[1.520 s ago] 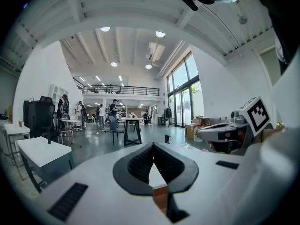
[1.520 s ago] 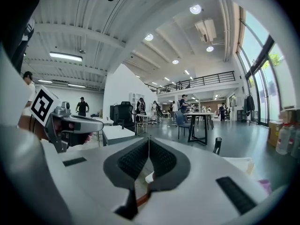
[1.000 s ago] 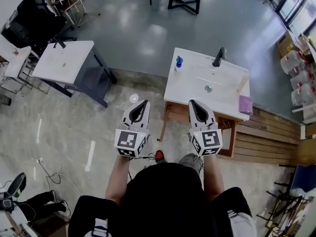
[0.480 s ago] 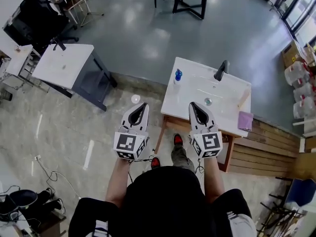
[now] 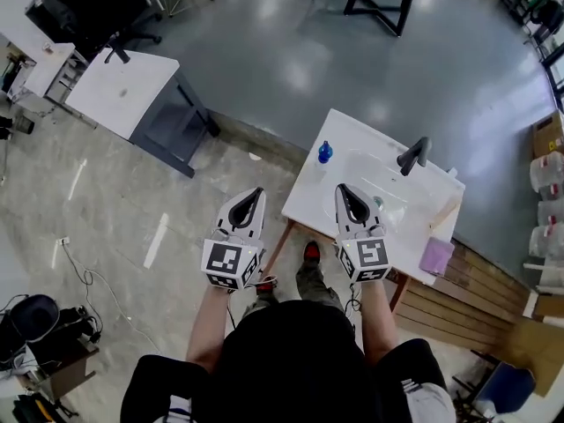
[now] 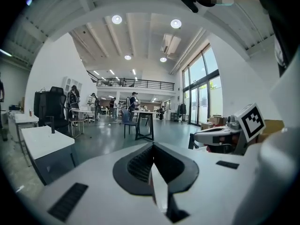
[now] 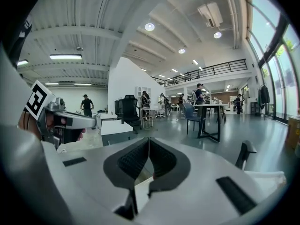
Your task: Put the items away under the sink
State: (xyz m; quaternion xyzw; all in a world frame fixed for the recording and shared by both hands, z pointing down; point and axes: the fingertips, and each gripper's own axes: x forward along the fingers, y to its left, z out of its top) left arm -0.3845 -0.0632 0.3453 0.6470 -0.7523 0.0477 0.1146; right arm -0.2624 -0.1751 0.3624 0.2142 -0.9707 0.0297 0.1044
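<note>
White sink top sits right of centre in the head view, and that is where the items are. A small blue bottle stands near its upper left corner. A dark faucet rises at the far edge, and a purple cloth lies flat at the lower right corner.

The right gripper is held out in front of the person, its tip over the near part of the sink top just left of the basin. Its own view shows the two ribbed pads pressed together with nothing between them.

The left gripper is level with it but off to the left, over the pale stone floor and clear of the sink. Its jaws are also fully closed and empty, as its own view shows.

Below the grippers, one red shoe peeks out at the foot of the sink's wooden frame. A white table stands well apart in the upper left, and wooden slats run along the lower right.
</note>
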